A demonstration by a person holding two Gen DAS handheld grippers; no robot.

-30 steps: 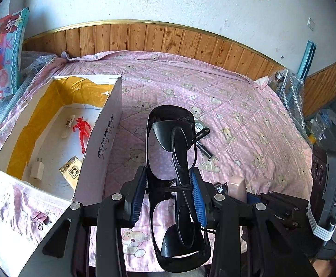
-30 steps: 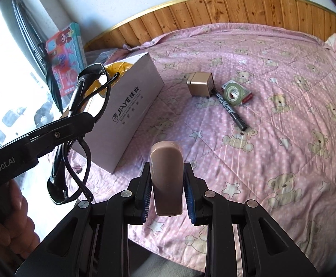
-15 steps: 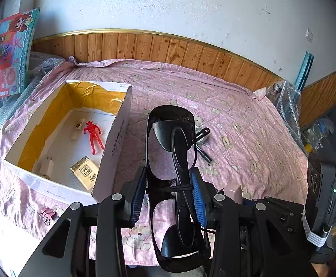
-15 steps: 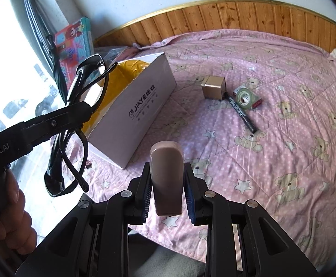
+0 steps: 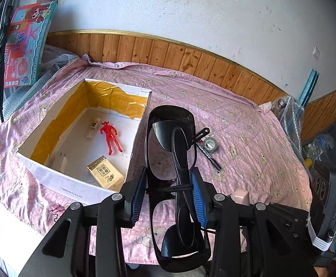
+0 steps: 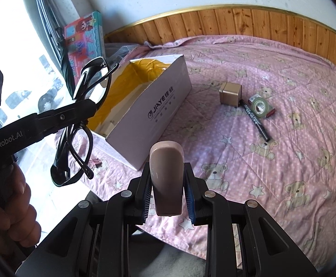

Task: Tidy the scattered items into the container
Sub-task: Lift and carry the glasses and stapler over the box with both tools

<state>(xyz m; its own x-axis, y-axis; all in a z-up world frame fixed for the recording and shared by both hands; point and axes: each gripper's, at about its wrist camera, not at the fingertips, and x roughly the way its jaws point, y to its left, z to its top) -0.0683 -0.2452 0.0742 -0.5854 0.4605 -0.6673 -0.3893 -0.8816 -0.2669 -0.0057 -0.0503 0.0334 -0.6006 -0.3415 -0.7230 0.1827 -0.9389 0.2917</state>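
Lettering is scarce in the left wrist view: the toy box (image 5: 23, 46) propped at the bed's far left corner shows "Washing Machine", and a tan packet (image 5: 105, 175) inside the white cardboard box (image 5: 75, 188) carries characters too small to read. The left gripper (image 5: 169, 187) has its jaws clamped on folded black sunglasses (image 5: 175, 161), which stand lengthwise between the blue pads and hide much of the pink bedspread (image 5: 248, 138) behind them. The yellow-lined box, open on top, holds a red figure (image 5: 110, 137), the packet, a white plug-like piece (image 5: 63, 162) and a small pale item (image 5: 94, 127) that is hard to make out. A black marker (image 5: 208, 154) and a roll of tape (image 5: 209, 144) lie beside each other past the lenses.

From the right wrist, the box side (image 6: 163, 106) reads "JIAYE" with characters after it, and the other tool's arm bears "GenRobot.AI". The right gripper (image 6: 166, 187) is closed on a beige rounded case (image 6: 166, 175), held upright. The left gripper (image 6: 87, 108) holds the sunglasses (image 6: 85, 120) in the air near the box's near left corner (not over the opening as far as this view tells). A hand (image 6: 13, 198) grips its handle, cut off at the frame edge. Mid-bed lie a gold cube (image 6: 230, 94), the marker (image 6: 254, 121) and the tape (image 6: 261, 107).
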